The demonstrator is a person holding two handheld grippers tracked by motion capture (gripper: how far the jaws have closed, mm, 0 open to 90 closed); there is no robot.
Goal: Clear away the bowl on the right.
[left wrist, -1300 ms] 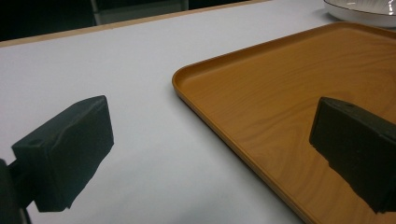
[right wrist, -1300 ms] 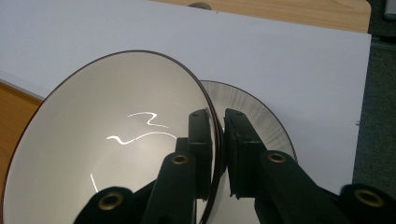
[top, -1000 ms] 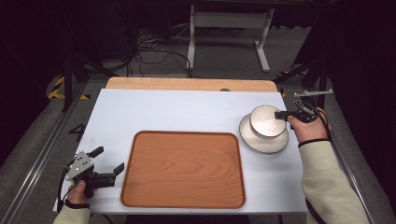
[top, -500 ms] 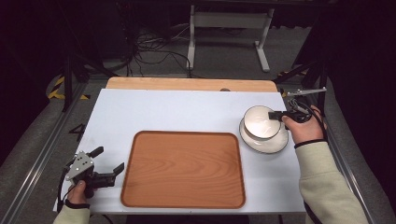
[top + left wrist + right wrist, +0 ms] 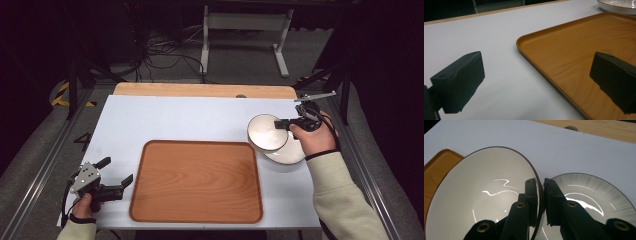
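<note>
The white tabletop (image 5: 190, 120) was evenly and brightly lit from above, while the surroundings beyond its edges were left nearly black. Curved glare streaks were seen on the bowl (image 5: 486, 195) and plate (image 5: 589, 195). Soft shadows were cast; near jaws were slightly blurred.

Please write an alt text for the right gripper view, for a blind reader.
The right gripper pinches the rim of a white bowl, lifted and tilted over a white plate. A wooden tray corner shows at left.

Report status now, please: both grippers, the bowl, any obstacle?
Right gripper shut on bowl rim, over plate. Left gripper open, idle beside tray. Tray bare.
</note>
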